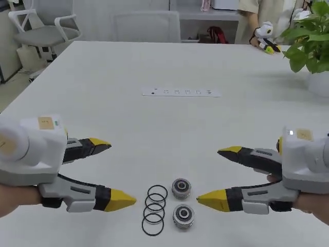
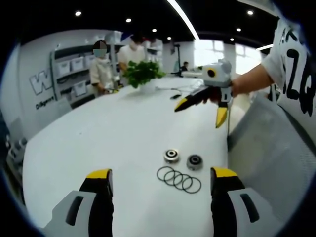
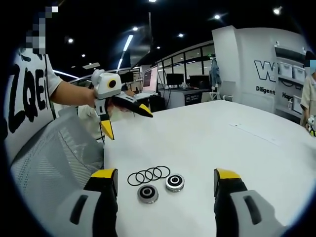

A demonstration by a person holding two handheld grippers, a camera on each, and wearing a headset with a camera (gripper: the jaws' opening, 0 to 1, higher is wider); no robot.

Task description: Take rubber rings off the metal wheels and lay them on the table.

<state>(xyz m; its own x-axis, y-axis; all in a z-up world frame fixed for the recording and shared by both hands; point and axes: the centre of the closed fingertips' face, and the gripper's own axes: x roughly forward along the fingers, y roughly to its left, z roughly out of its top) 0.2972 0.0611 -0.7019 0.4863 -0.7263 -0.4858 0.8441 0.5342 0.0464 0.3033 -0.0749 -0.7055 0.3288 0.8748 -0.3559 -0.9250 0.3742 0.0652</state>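
Two small metal wheels lie side by side near the table's front edge, one (image 1: 181, 188) farther and one (image 1: 183, 215) nearer. Just left of them several black rubber rings (image 1: 154, 210) lie flat in an overlapping row. My left gripper (image 1: 111, 171) hovers open to the left of the rings, empty. My right gripper (image 1: 215, 174) hovers open to the right of the wheels, empty too. The left gripper view has the rings (image 2: 178, 179) and both wheels (image 2: 172, 156) (image 2: 194, 161) ahead of its jaws. From the right gripper the rings (image 3: 148, 175) and wheels (image 3: 175, 182) (image 3: 147, 193) lie ahead.
A white power strip (image 1: 181, 92) lies mid-table. A potted plant (image 1: 311, 49) stands at the far right edge, a small toy (image 1: 266, 37) behind it. Office chairs (image 1: 42, 32) stand beyond the far side, where a person stands.
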